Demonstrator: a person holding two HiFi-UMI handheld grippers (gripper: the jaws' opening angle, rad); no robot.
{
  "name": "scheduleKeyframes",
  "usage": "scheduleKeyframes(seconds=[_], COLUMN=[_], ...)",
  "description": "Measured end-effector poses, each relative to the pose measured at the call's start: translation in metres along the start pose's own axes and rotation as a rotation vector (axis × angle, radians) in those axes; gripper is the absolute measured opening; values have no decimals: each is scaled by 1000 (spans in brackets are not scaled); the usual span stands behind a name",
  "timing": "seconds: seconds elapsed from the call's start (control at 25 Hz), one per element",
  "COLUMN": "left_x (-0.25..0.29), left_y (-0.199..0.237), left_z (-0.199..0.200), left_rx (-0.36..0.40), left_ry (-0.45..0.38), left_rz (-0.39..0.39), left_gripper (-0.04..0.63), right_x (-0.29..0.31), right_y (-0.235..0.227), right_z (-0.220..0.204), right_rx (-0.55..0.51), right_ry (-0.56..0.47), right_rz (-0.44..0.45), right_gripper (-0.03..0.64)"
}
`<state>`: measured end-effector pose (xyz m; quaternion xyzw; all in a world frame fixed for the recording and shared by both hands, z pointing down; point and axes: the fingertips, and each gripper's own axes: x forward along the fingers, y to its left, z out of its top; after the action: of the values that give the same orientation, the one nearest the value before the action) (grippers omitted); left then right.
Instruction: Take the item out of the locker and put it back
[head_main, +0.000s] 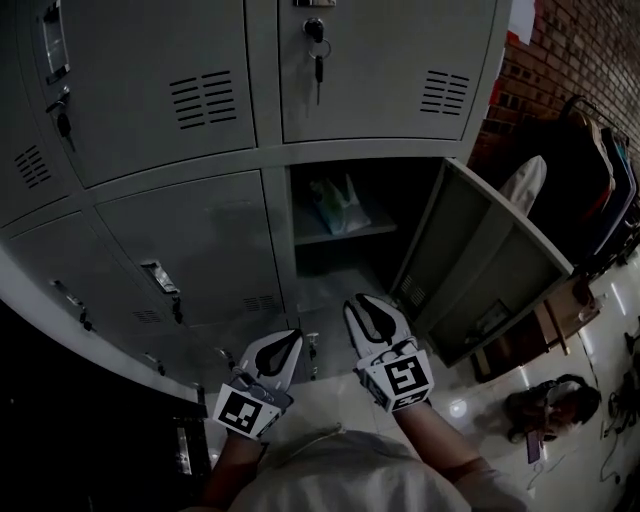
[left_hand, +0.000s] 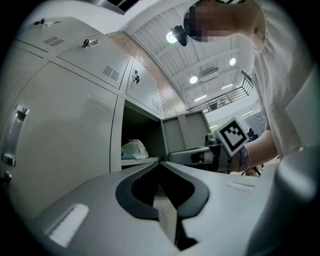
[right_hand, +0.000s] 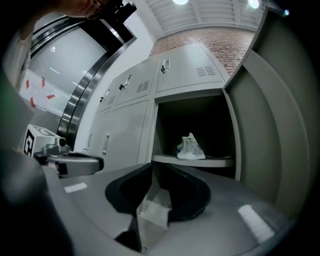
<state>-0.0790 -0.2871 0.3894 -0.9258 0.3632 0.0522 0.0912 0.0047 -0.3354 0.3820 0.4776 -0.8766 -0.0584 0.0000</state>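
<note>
Gripping: nothing; the right gripper (right_hand: 152, 165) and left gripper (left_hand: 161, 163) both had jaws closed, empty.
Bag: the white bag (right_hand: 190, 148) lay on the locker (head_main: 345, 275) shelf (right_hand: 200, 161), well ahead of both grippers.
Door: the locker door (head_main: 480, 265) stood open at right.

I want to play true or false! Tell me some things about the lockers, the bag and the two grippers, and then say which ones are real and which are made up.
1. The bag lies on the shelf inside the open locker. True.
2. The right gripper is holding the bag. False: nothing is between its jaws, and it is outside the locker, in front of it.
3. A key hangs from the lock of the upper locker, right above the open one. True.
4. Every locker door is shut. False: one door is swung wide open.
5. The left gripper is reaching inside the locker. False: it is outside, beside the right gripper, and empty.
</note>
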Motion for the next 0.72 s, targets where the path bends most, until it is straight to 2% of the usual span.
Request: scheduleKeyframes(seconds=[0.08,0.16,0.24,0.48,0.64,0.72], left_x=[5,10,14,28,33,35], left_y=[0,0,4,14,22,25], left_z=[-6,-11,-13,-15,-18,-19], left_rx=[-8,-16,-23,-24,-33,-36], left_ry=[22,38,42,37,39,40], left_rz=[-6,-9,-3,-1,11,14], left_gripper=[-31,-31,-31,-31,-31,-31], right_x=[25,50,74,122,138,144], right_y=[-13,-29,-47,-91,-100,-100], right_z=[12,25,37,55,46,37], right_rx=[-15,-37,-47,-19,-31,-57], right_ry=[-7,-13,-24,-31,30,76], right_rz=[13,13,0,-71,-81,-74], right_gripper=[167,264,305,330,328,307])
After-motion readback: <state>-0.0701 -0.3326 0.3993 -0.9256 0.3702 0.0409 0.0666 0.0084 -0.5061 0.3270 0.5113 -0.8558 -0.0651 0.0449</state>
